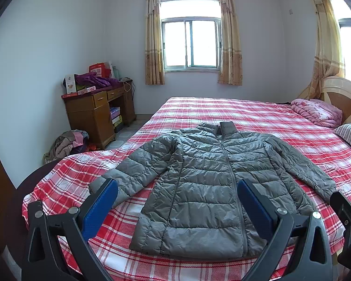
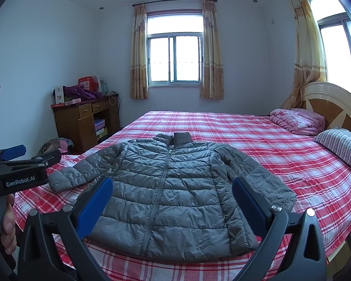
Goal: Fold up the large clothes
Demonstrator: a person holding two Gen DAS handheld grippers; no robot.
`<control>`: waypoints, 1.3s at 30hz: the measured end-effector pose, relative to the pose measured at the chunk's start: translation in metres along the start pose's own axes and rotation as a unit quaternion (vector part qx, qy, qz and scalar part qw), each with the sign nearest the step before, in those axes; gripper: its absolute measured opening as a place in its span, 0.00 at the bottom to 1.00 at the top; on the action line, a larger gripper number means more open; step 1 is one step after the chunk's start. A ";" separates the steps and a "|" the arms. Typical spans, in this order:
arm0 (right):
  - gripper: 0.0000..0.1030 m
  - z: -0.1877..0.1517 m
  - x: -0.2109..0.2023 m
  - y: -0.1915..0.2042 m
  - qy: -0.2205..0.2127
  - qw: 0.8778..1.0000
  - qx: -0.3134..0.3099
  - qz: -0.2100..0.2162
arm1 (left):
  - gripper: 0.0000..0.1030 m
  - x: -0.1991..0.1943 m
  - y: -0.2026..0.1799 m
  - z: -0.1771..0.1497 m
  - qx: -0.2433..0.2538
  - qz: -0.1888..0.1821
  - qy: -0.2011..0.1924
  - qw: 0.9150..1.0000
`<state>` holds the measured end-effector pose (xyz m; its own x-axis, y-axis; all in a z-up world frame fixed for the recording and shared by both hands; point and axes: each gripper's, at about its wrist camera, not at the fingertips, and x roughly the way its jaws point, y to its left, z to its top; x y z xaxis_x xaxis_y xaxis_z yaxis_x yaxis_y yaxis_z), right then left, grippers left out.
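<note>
Here, a grey puffer jacket lies flat, zipped, near the bed's foot edge, ready for folding, both the left gripper and the right gripper spread apart, empty.

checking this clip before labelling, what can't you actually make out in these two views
- Back of the grey puffer jacket: it lies face up on the bed, both views.
- Jacket hem corners: covered by the open left gripper and right gripper fingers.
- Boxes on the desk: print too small, both views.
- Outside the window: blown out by glare.
</note>
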<state>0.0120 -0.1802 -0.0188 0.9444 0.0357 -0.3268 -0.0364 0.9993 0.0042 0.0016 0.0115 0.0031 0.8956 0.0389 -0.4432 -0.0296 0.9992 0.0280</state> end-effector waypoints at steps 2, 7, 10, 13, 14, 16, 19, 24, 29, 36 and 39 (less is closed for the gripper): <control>1.00 0.000 0.000 0.000 0.000 1.000 -0.001 -0.001 | 0.99 0.000 0.000 0.000 -0.001 0.000 0.000 1.000; 1.00 0.000 0.000 0.000 0.000 1.000 -0.001 0.000 | 0.99 0.000 0.001 0.000 0.000 0.001 0.001 1.000; 1.00 -0.002 0.000 0.001 0.000 1.000 -0.002 0.000 | 0.99 0.000 0.001 0.000 -0.001 0.001 0.001 1.000; 1.00 -0.002 0.000 0.001 0.001 1.000 -0.001 0.000 | 0.99 0.000 0.001 0.000 -0.001 0.001 0.001 1.000; 1.00 -0.002 0.001 0.001 0.001 1.000 -0.001 0.000 | 0.99 0.000 0.001 0.000 -0.001 0.001 0.001 1.000; 1.00 -0.002 0.001 0.001 0.001 1.000 -0.001 0.000 | 0.99 0.000 0.001 0.000 -0.001 0.001 0.001 1.000; 1.00 -0.002 0.001 0.001 0.001 1.000 -0.002 0.000 | 0.99 0.000 0.001 0.000 0.000 0.001 0.001 1.000; 1.00 -0.003 0.001 0.002 0.002 1.000 -0.001 -0.001 | 0.99 0.000 0.002 -0.001 -0.002 0.001 0.001 1.000; 1.00 -0.003 0.002 0.002 0.003 1.000 -0.001 0.000 | 0.99 0.001 0.002 -0.001 -0.001 0.001 0.002 1.000; 1.00 -0.008 0.009 -0.004 0.006 1.000 -0.003 -0.007 | 0.99 0.014 0.003 -0.007 -0.010 -0.016 0.018 1.000; 1.00 -0.009 0.018 -0.023 0.010 1.000 0.010 -0.023 | 0.99 0.028 0.006 -0.011 -0.019 -0.023 0.029 0.999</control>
<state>0.0272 -0.2026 -0.0334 0.9379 -0.0094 -0.3467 0.0131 0.9999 0.0082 0.0215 0.0183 -0.0188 0.8692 -0.0072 -0.4944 -0.0072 0.9996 -0.0271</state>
